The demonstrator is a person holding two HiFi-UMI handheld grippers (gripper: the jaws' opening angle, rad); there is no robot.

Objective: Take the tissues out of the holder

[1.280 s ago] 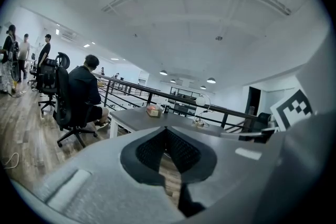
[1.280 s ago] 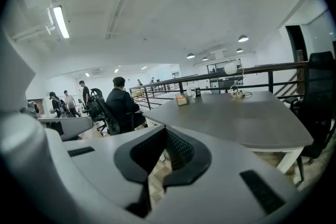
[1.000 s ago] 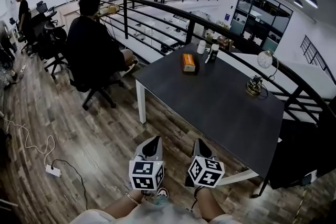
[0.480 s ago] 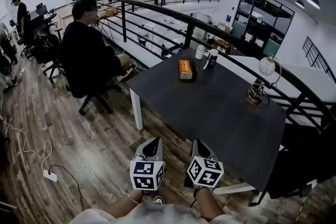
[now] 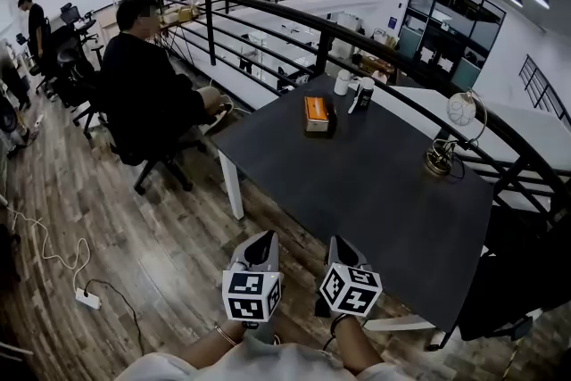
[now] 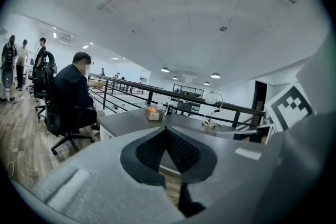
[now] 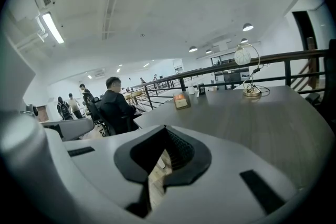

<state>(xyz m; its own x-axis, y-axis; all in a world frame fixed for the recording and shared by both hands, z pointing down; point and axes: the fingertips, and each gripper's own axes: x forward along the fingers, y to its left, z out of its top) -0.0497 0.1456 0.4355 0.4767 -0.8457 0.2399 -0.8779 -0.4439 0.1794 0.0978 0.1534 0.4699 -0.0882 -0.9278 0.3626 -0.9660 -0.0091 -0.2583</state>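
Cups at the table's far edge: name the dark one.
It is the dark cup, on the right in the head view. The white cup stands just to its left. Both sit beyond the orange-topped tissue holder.

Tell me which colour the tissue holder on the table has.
Orange tissue holder, dark underneath; head view shows it best.

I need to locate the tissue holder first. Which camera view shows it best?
The head view: it shows the tissue holder whole, from above, on the table. Both gripper views show it small and side-on.
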